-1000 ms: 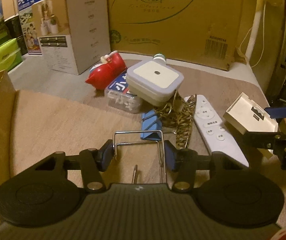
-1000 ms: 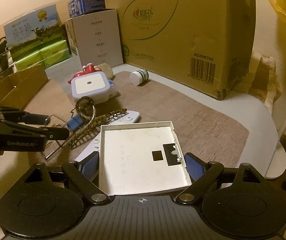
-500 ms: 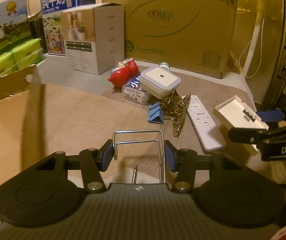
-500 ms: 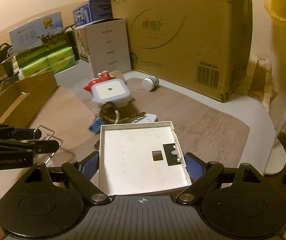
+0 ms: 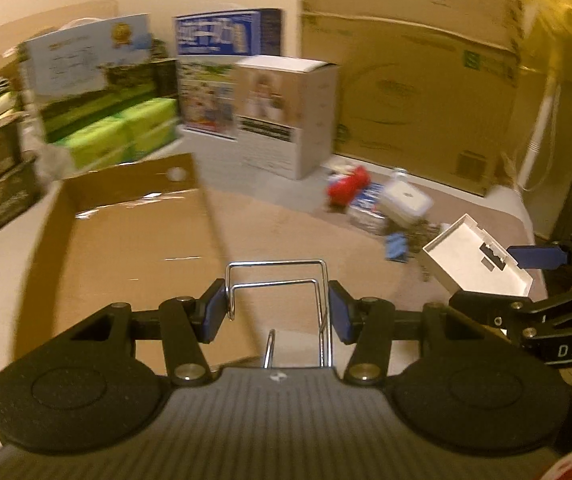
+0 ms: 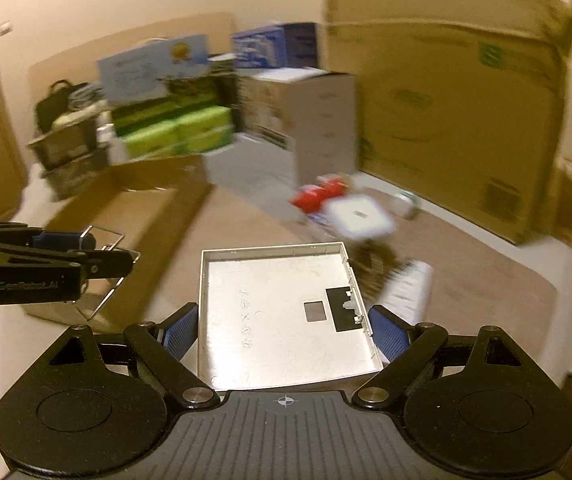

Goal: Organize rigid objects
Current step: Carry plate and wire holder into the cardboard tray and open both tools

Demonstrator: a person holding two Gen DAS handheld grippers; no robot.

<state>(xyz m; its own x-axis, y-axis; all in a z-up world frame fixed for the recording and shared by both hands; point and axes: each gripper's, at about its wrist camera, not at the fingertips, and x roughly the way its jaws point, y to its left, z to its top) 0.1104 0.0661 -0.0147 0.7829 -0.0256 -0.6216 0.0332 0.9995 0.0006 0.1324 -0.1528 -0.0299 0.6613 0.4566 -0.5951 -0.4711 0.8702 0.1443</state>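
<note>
My left gripper (image 5: 277, 312) is shut on a bent metal wire bracket (image 5: 277, 276), held over the near edge of an open cardboard box (image 5: 125, 240). From the right wrist view the same left gripper (image 6: 97, 258) and wire bracket (image 6: 105, 280) hang at the left, above the cardboard box (image 6: 141, 216). My right gripper (image 6: 283, 330) is shut on a flat white plastic tray (image 6: 281, 312), which also shows at the right of the left wrist view as the white tray (image 5: 470, 256). A blurred pile lies behind: a red toy (image 5: 346, 186), a white square device (image 5: 406, 198), a blue clip (image 5: 396, 246).
A tall brown carton (image 5: 414, 88) and a white box (image 5: 286, 120) stand at the back. Green packs (image 5: 117, 136) and milk cartons sit at the left. A white remote (image 6: 406, 288) lies on the brown mat (image 6: 466, 280). A white fan pole (image 5: 538, 136) rises at the right.
Both grippers have lifted and swung left with their loads. The pile of objects has receded to the right, and the open cardboard box has come under the left gripper.
</note>
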